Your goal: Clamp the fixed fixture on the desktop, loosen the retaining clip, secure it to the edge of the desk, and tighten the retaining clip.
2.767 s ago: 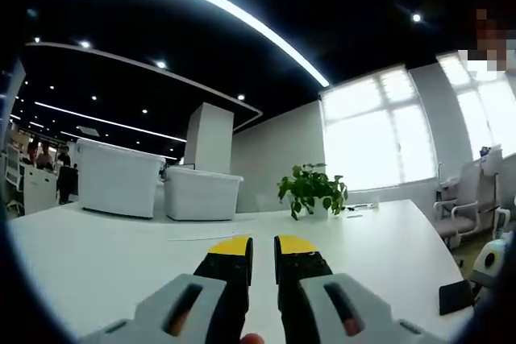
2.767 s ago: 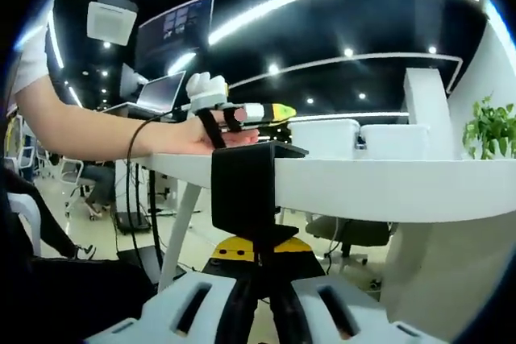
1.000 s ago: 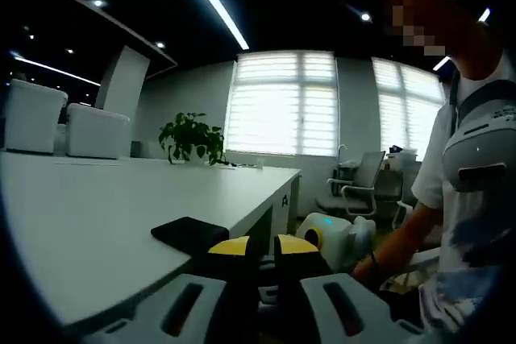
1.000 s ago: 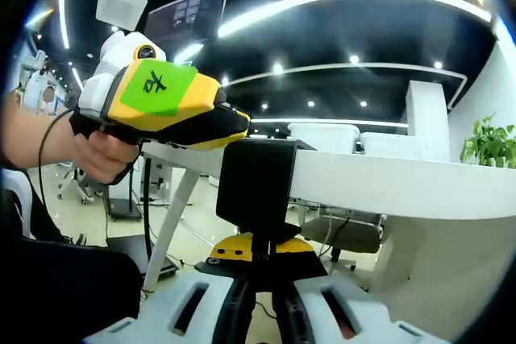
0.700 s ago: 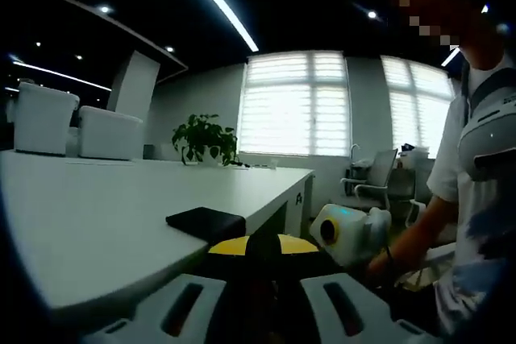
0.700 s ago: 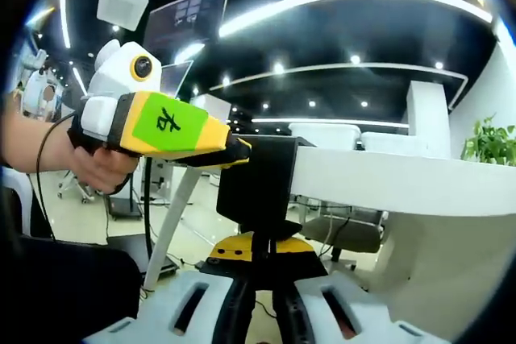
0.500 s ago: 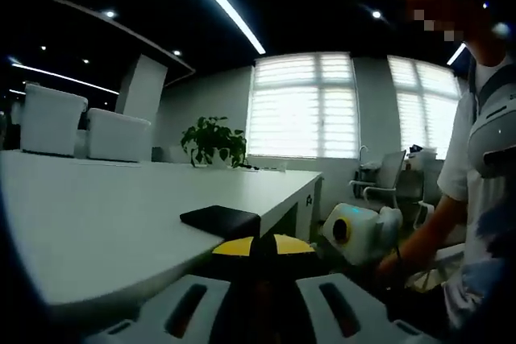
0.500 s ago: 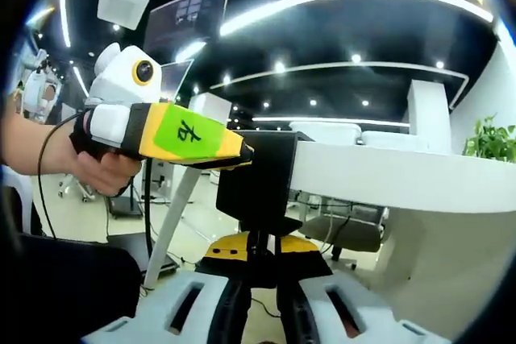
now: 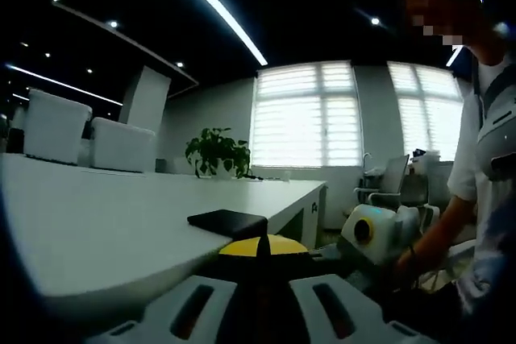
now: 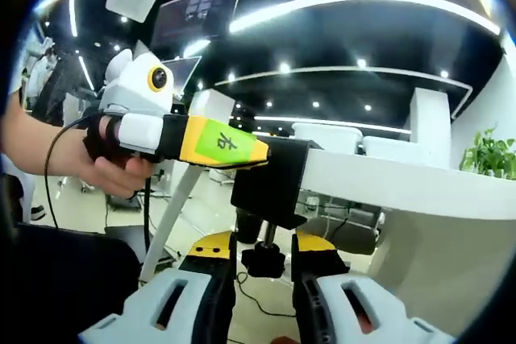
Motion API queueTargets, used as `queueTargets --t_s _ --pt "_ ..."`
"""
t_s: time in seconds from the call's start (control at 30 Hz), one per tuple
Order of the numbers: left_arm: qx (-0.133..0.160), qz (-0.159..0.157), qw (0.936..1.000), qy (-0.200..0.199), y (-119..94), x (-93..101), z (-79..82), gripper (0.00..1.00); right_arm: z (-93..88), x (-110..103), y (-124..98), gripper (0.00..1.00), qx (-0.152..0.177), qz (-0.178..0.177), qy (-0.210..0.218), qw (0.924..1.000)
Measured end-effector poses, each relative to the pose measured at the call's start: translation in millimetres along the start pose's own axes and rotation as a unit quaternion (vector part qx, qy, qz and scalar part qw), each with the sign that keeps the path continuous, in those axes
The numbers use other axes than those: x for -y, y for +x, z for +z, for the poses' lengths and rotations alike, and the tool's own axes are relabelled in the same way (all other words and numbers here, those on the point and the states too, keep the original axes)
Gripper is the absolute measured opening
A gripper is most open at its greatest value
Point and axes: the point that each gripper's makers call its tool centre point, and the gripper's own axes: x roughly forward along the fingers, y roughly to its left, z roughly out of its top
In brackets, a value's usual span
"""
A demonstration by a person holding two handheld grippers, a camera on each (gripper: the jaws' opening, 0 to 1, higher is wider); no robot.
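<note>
Right gripper view: my right gripper [image 10: 264, 257] sits below the desk [image 10: 403, 185] edge, jaws spread apart, with the clamp's screw knob [image 10: 264, 260] in the gap between them; the jaws do not press on the knob, though I cannot tell whether a pad brushes it. The black clamp [image 10: 274, 184] is hooked over the desk's near edge, its body hanging down the edge face and the screw running down from it to the knob. My left gripper [image 10: 260, 153] reaches in from the left, held in my hand [image 10: 109, 163]; its yellow tip meets the clamp at the level of the desktop. A green label marks its side.

Left gripper view: my left gripper [image 9: 258, 246] has its jaws drawn together, yellow tips meeting, right against the clamp's top plate [image 9: 227, 222], which lies flat on the desk [image 9: 97, 215] at its near edge. I cannot tell whether anything is pinched between the jaws. My right gripper's white body [image 9: 379, 231] shows low beside the desk edge. A potted plant [image 9: 218, 151] and two white boxes [image 9: 85, 134] stand on the far side of the desk.
</note>
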Motion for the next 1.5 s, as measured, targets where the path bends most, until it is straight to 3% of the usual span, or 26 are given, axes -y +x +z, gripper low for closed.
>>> queueTargets --t_s 0.1,0.17,0.7,0.97,1.13,1.23,1.3,1.37,1.47,1.5 --pt "0.003 0.0 1.0 0.001 -2.4 -6.7 0.2 0.01 -7.1 2.3 -1.6 0.23 -0.014 -0.02 0.039 0.9989" --pt "0.008 -0.002 1.0 -0.001 -2.2 -7.1 -0.3 0.01 -14.2 -3.8 -1.7 0.23 -0.029 -0.014 0.069 0.9971" --pt "0.015 -0.016 0.9998 -0.002 -1.6 -1.0 -1.3 0.01 -17.8 -2.0 6.7 0.21 -0.02 -0.028 0.008 0.9994" --pt "0.013 -0.018 0.9997 -0.001 -1.3 -3.4 -0.2 0.01 -14.6 -7.6 8.6 0.18 0.001 0.02 -0.012 0.9997" --pt "0.015 -0.019 0.9997 -0.003 -2.5 -0.7 -0.5 0.01 -14.3 -7.9 8.1 0.18 0.001 0.028 -0.007 0.9996" --pt "0.016 -0.02 0.9996 -0.006 -2.7 -0.7 -1.2 0.01 -15.2 -2.3 4.3 0.22 -0.009 -0.01 0.008 0.9999" --pt "0.018 -0.019 0.9996 -0.006 -2.7 -1.1 -0.9 0.01 -18.0 2.8 -0.8 0.3 -0.028 -0.045 0.028 0.9982" --pt "0.017 -0.019 0.9997 -0.006 -2.8 -0.8 -0.9 0.01 -13.1 0.4 -6.4 0.35 -0.025 -0.06 0.043 0.997" --pt "0.018 -0.018 0.9997 -0.006 -2.9 -0.5 -0.9 0.01 -11.7 -5.2 -8.8 0.33 -0.029 -0.076 0.057 0.995" --pt "0.019 -0.019 0.9996 -0.006 -3.0 0.0 -0.8 0.01 -19.5 -8.8 -7.4 0.31 -0.043 -0.086 0.082 0.992"
